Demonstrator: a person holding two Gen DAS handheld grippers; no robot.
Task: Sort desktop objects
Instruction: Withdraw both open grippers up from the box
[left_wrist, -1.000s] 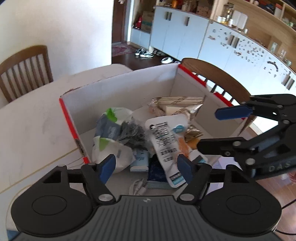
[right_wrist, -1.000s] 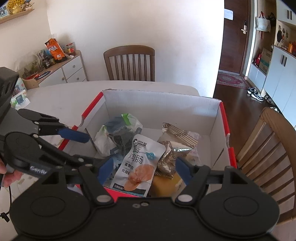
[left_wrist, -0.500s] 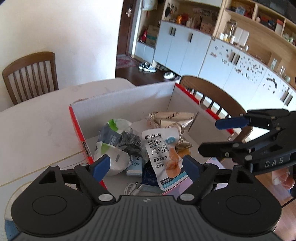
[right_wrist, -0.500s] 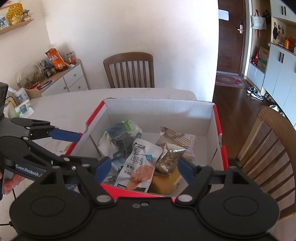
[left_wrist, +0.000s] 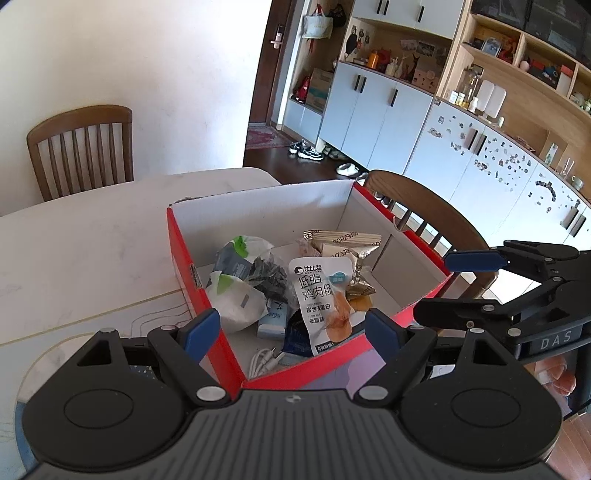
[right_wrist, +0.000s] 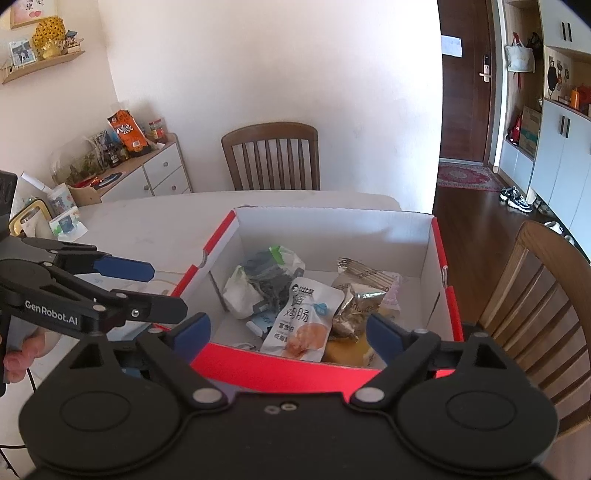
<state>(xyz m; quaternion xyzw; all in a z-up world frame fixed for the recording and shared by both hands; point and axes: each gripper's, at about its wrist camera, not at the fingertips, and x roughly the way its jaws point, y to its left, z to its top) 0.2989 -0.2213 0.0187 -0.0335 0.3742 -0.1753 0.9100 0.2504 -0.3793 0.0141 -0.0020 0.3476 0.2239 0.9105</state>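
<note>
Blue-padded fingers on the left gripper (left_wrist: 291, 332) and right gripper (right_wrist: 288, 332) are both spread wide, holding nothing, hanging just short of the red cardboard box (left_wrist: 184, 258) on the pale table (left_wrist: 74, 251). Inside: a white chicken-sausage pouch (left_wrist: 321, 295), then crinkly gold snack packets (left_wrist: 343, 243) toward the back wall.

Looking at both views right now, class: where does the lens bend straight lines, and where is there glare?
Left wrist view: the cabinets bow with fisheye curvature; sunlight glares off the table. Right wrist view: the door frame curves; the wall looks washed out; the box stays sharp.
</note>
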